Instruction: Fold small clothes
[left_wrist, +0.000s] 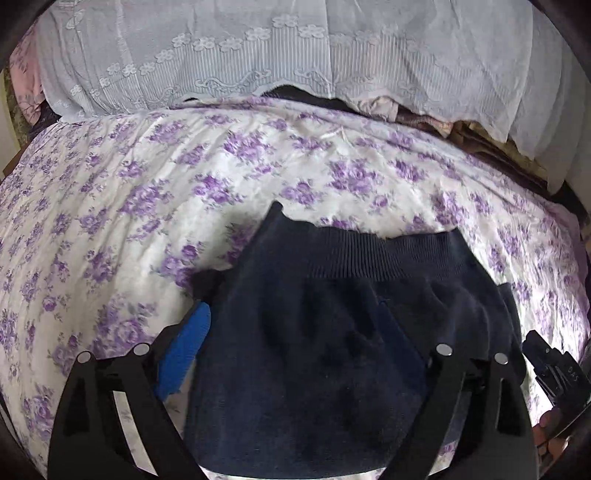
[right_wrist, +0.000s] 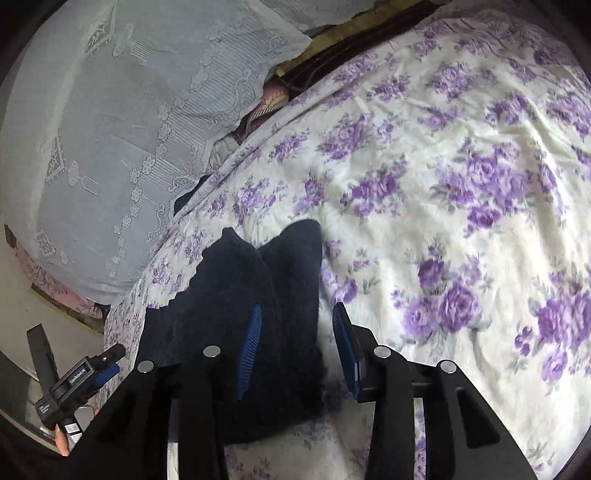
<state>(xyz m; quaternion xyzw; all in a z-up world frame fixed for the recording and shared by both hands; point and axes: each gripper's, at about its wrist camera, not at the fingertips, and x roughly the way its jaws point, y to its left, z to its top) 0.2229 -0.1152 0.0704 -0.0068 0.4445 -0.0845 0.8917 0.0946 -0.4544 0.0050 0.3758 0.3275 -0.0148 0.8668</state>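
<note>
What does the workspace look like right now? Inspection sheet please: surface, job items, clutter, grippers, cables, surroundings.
Surface: bed with a white sheet printed with purple flowers, wrinkled.
Job's things: one dark navy garment with a ribbed band, lying on the sheet, partly bunched; no other clothes seen laid out.
Clutter: nothing seen on the sheet itself.
Grippers: left gripper has its jaws wide, the garment between them, pads not pressing. Right gripper is open partway, garment edge between the blue pads, no clamp seen.
Cables: nothing seen.
Surroundings: pale lace cover draped along the far edge of the bed; brown and pink fabrics tucked beneath it.
</note>
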